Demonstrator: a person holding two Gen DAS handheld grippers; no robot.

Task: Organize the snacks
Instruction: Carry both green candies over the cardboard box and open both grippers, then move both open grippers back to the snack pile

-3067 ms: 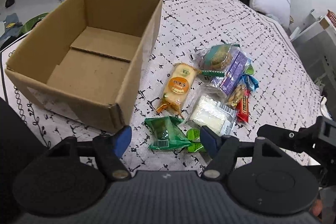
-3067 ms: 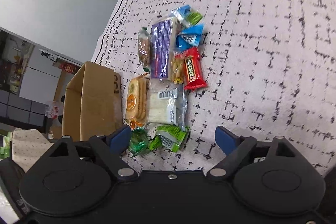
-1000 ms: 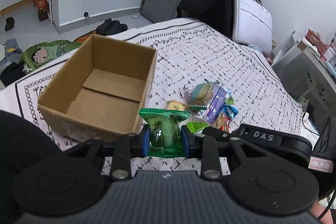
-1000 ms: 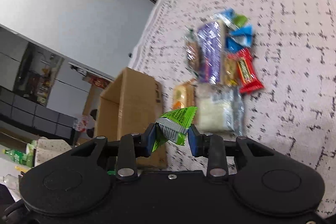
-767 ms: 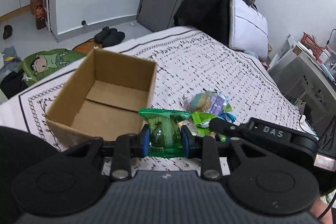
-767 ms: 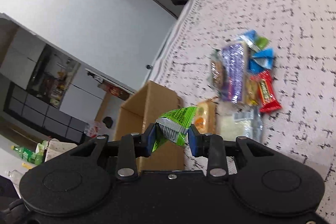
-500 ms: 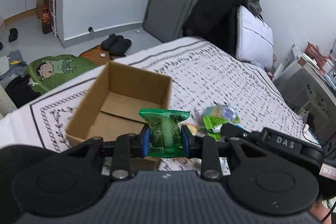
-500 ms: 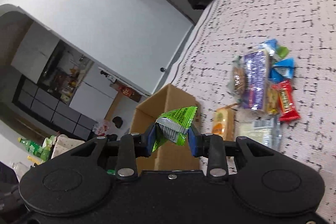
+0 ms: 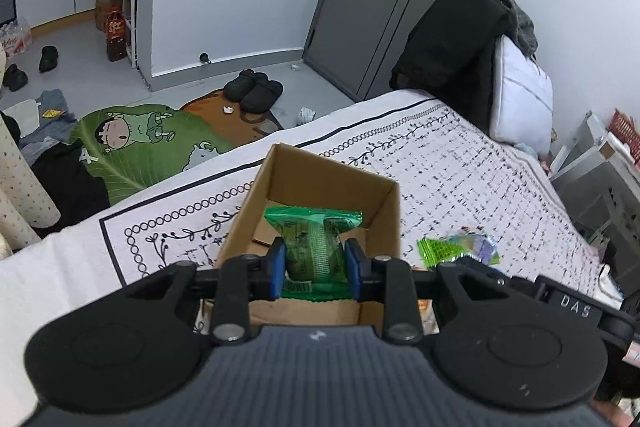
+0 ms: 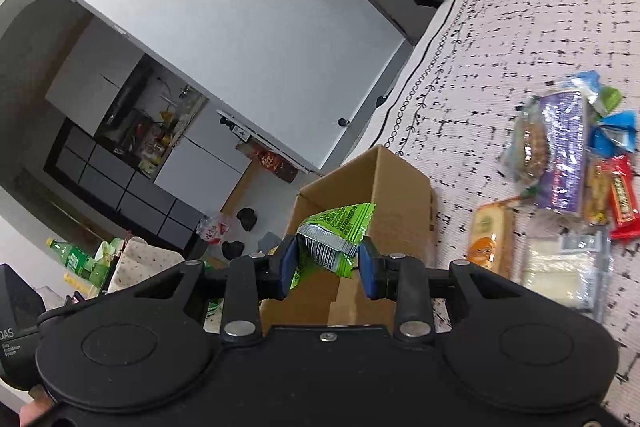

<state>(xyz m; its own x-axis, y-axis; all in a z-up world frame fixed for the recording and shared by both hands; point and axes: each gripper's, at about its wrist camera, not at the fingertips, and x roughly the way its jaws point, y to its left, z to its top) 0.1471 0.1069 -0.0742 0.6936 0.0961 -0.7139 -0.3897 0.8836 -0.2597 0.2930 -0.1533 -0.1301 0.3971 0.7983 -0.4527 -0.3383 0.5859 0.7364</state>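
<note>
Overhead, two handheld grippers are hanging above a bed covered in a white sheet with black markings. On it an open cardboard box is sitting, flaps up. The left gripper is pinching a dark green snack packet between its blue pads, holding it over the box's near edge. The right gripper is gripping a lime green snack packet, tilted, in front of the box's corner. Right of the box, the remaining snacks are lying together on the sheet: purple, blue, red, orange and clear-wrapped packets.
</note>
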